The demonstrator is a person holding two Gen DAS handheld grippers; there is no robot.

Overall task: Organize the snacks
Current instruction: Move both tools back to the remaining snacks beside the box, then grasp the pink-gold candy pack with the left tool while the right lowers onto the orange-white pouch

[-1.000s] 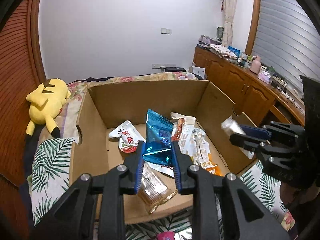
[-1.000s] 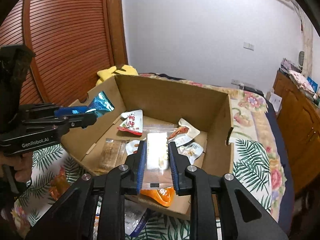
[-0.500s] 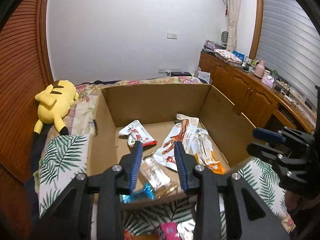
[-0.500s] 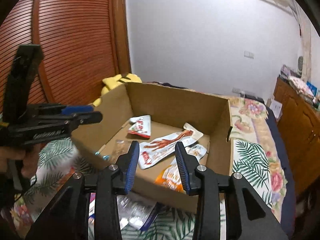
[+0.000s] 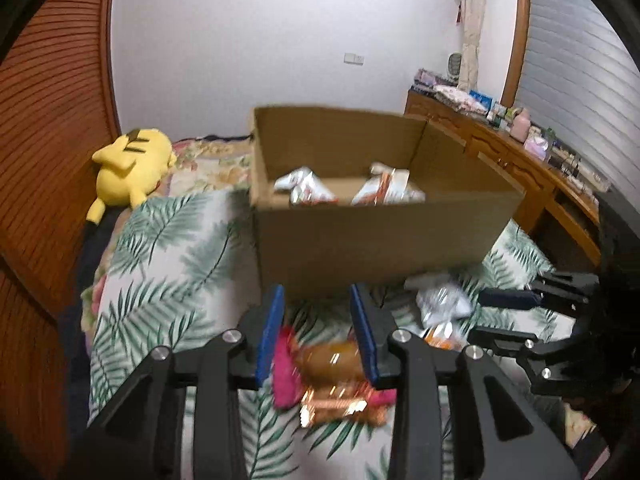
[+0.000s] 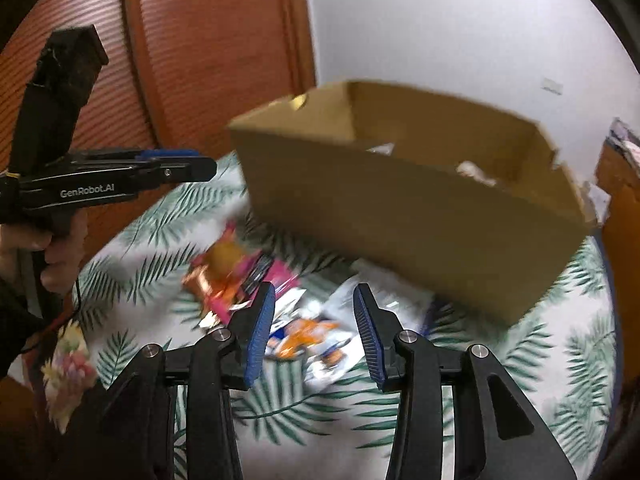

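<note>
A cardboard box (image 5: 376, 236) stands on the bed and holds several snack packets (image 5: 304, 188); it also shows in the right wrist view (image 6: 400, 208). Loose snacks lie on the leaf-print bedspread in front of it: a pink and orange packet (image 5: 332, 376) (image 6: 228, 276) and a white and orange packet (image 6: 308, 332) (image 5: 440, 304). My left gripper (image 5: 318, 336) is open and empty above the pink and orange packet. My right gripper (image 6: 314, 332) is open and empty above the white and orange packet. Both views are motion-blurred.
A yellow plush toy (image 5: 128, 160) lies at the bed's far left by a wooden slatted door (image 6: 208, 52). A wooden dresser (image 5: 520, 164) with clutter runs along the right wall. The leaf-print bedspread (image 5: 168, 264) lies left of the box.
Both grippers let go of their packets into the box, opened, and pulled back and down to the loose snacks in front of the box.
</note>
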